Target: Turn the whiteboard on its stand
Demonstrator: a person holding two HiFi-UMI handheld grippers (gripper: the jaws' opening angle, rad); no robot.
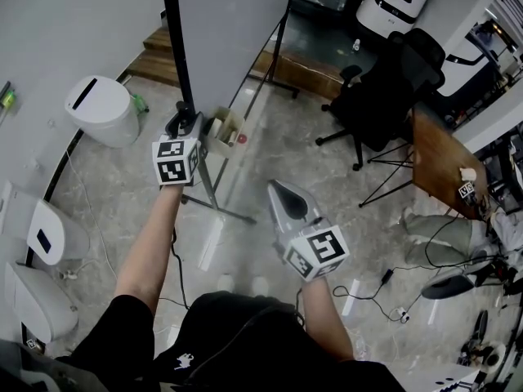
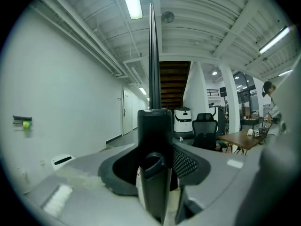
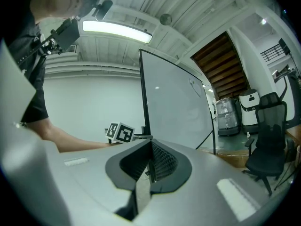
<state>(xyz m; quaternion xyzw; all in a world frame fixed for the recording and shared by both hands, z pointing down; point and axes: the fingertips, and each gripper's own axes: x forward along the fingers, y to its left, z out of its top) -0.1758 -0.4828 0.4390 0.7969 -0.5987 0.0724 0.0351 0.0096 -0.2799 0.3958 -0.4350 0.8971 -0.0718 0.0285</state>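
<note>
With the whiteboard (image 1: 233,31) edge clamped in the left gripper (image 1: 184,122) and the right gripper (image 1: 278,189) shut empty, the stand (image 1: 219,205) could be tipped by a hard swing.

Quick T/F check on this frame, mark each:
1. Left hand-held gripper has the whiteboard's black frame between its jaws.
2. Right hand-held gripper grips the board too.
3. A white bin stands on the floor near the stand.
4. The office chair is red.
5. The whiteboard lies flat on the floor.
1. True. The left hand-held gripper is closed on the black frame at the whiteboard's edge.
2. False. The right hand-held gripper is apart from the board, jaws together, with nothing between them.
3. True. The white bin stands left of the stand in the head view.
4. False. The office chair is black.
5. False. It stands upright on its stand.
</note>
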